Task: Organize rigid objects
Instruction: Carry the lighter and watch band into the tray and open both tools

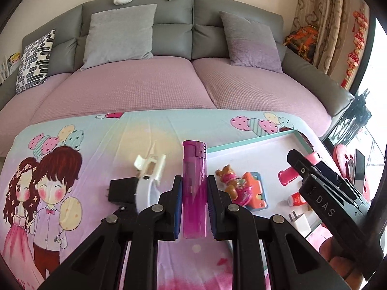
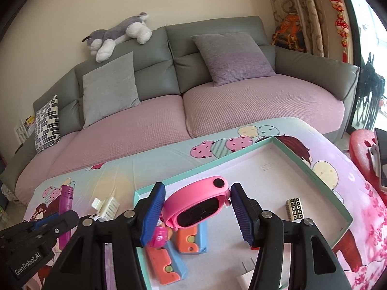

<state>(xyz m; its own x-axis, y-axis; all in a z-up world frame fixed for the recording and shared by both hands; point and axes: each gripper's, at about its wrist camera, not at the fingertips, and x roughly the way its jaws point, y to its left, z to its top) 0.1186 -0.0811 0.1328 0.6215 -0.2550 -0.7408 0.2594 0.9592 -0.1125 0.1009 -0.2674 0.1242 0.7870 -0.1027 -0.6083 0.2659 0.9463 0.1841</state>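
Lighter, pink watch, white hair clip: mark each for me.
lighter (image 1: 194,169), left wrist view, on its clear purple body
pink watch (image 2: 205,203), right wrist view, on its strap above the dark face
white hair clip (image 2: 107,206), right wrist view, on its toothed half

My left gripper is black with blue pads and holds a translucent magenta lighter. My right gripper is likewise black with ribbed blue pads, set around a pink watch with a black face. The tray is white inside with a teal rim. The cloth is pastel, printed with a cartoon couple, dotted balloons and hearts. The clip is cream.
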